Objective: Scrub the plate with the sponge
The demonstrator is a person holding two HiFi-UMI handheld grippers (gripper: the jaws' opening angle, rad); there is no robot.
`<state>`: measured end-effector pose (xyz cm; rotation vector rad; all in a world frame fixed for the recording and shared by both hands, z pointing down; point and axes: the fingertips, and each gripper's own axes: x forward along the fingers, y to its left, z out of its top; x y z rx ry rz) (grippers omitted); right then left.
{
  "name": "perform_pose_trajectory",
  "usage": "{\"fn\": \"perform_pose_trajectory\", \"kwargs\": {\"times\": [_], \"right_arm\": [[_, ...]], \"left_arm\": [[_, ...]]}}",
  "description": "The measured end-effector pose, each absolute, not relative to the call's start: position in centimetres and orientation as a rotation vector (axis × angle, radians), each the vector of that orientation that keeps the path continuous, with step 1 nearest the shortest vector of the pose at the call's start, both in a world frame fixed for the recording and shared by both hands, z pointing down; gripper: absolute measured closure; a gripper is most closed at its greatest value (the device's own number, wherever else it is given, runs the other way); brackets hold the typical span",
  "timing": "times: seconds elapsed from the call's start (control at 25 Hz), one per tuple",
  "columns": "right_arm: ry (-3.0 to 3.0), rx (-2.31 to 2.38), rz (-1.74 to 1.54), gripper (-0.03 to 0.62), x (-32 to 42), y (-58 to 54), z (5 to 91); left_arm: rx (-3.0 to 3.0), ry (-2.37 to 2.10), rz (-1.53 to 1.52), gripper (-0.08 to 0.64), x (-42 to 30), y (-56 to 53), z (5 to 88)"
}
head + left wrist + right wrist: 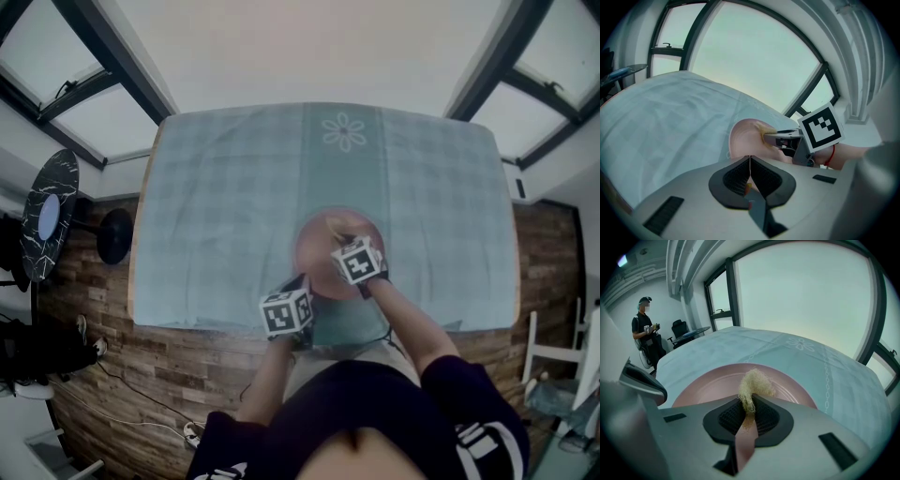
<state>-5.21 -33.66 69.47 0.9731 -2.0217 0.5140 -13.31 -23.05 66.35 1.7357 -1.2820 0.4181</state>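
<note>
A pink plate (323,251) lies on the table's blue cloth (225,206), near the front edge. My right gripper (341,236) hovers over the plate's middle, shut on a pale yellow fibrous sponge (754,384); the sponge tuft sticks out past the jaws above the plate (708,386). My left gripper (302,287) sits at the plate's near-left rim. Its jaws look shut, with a pink sliver of the plate's rim (747,187) showing between them. In the left gripper view the plate (744,139) rises just beyond the jaws, and the right gripper (780,137) reaches over it with the sponge (765,136).
The cloth has a white flower pattern (344,131) at the far side. A round black side table (49,216) stands left of the table and a white chair (561,352) at the right. A person (645,329) stands far off beside a black chair (678,328).
</note>
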Motion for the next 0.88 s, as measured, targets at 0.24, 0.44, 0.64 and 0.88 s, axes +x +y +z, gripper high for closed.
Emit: {"fn": "perform_pose_trajectory", "kwargs": {"times": [0.24,0.44,0.64,0.88], "right_arm": [[-2.03,0.923,0.504,0.555,-6.5,-33.0,69.7],[-2.043,0.873,0.497,0.557,-7.4,-32.2,69.8],[-2.051,0.834,0.487,0.555,-8.1,-31.5,70.0],[-2.061,0.763,0.482,0.555,-9.0,-29.9,70.3]], "left_arm": [[1.727,-1.29,0.421,0.548,-13.6,-22.8,66.3],[1.717,-1.298,0.418,0.548,-13.9,-22.4,66.2],[1.714,-1.293,0.42,0.548,-13.8,-22.0,66.4],[1.714,-1.296,0.419,0.548,-13.8,-21.5,66.2]]}}
